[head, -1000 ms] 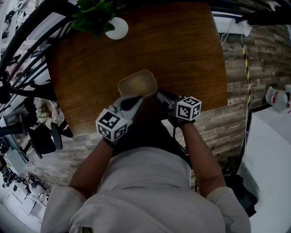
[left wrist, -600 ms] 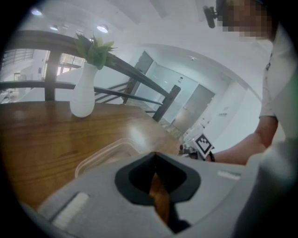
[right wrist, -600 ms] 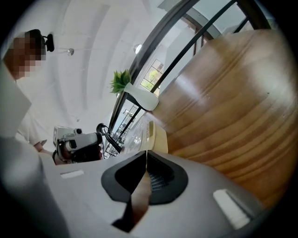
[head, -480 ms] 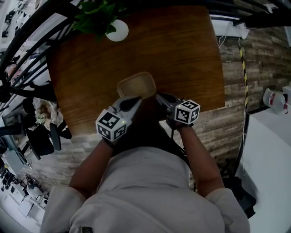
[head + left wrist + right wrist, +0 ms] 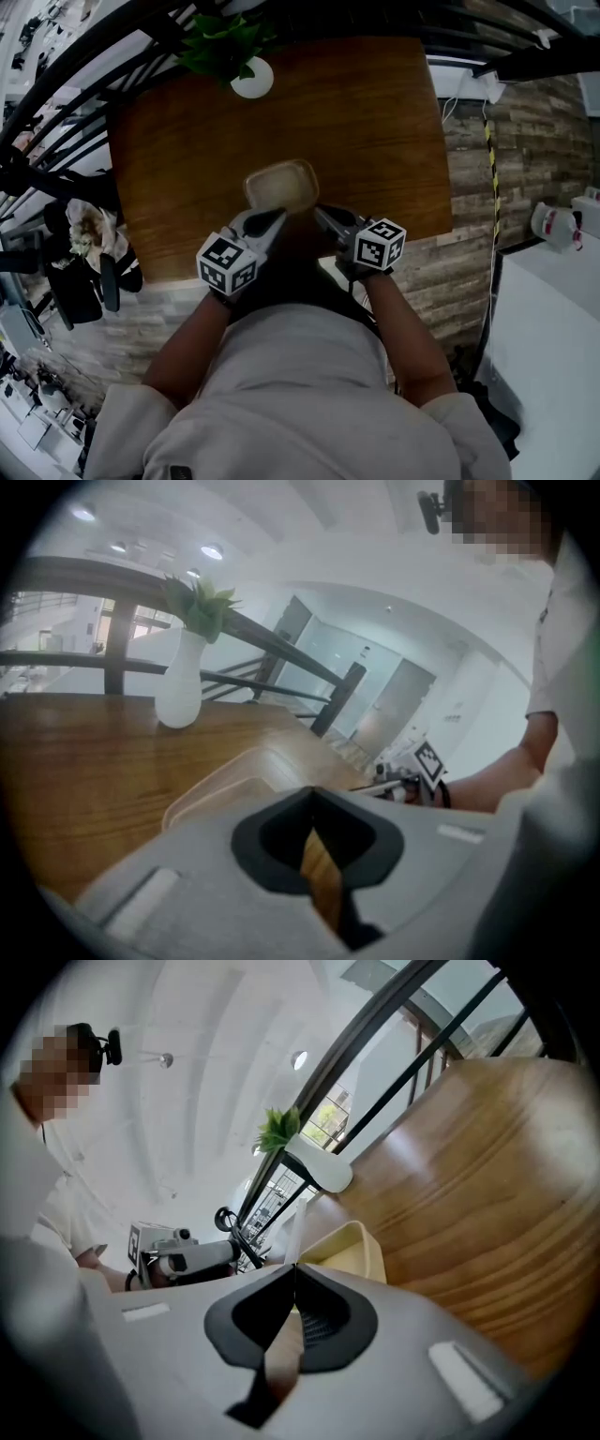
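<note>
A shallow beige plastic container (image 5: pixel 279 183) lies on the brown wooden table (image 5: pixel 375 122), close to its near edge. My left gripper (image 5: pixel 279 215) is shut, its tips at the container's near rim. My right gripper (image 5: pixel 317 210) is shut too, its tips at the near right corner. In the left gripper view the container (image 5: pixel 230 780) runs under the closed tips of my left gripper (image 5: pixel 312 796), and the right gripper (image 5: pixel 412 778) shows beyond. In the right gripper view the container (image 5: pixel 354 1251) starts at the closed tips of my right gripper (image 5: pixel 295 1269). The pinched rim itself is hidden.
A white vase (image 5: pixel 252 81) with a green plant stands at the table's far left. Black railing (image 5: pixel 66 84) curves round the far and left sides. A chair with clutter (image 5: pixel 89 234) is at the left. Plank floor (image 5: pixel 478 169) and a white counter (image 5: pixel 553 309) lie right.
The head camera has drawn back a little, so the table looks smaller. Both grippers stay at the container's near rim, and the container shows larger in both gripper views.
</note>
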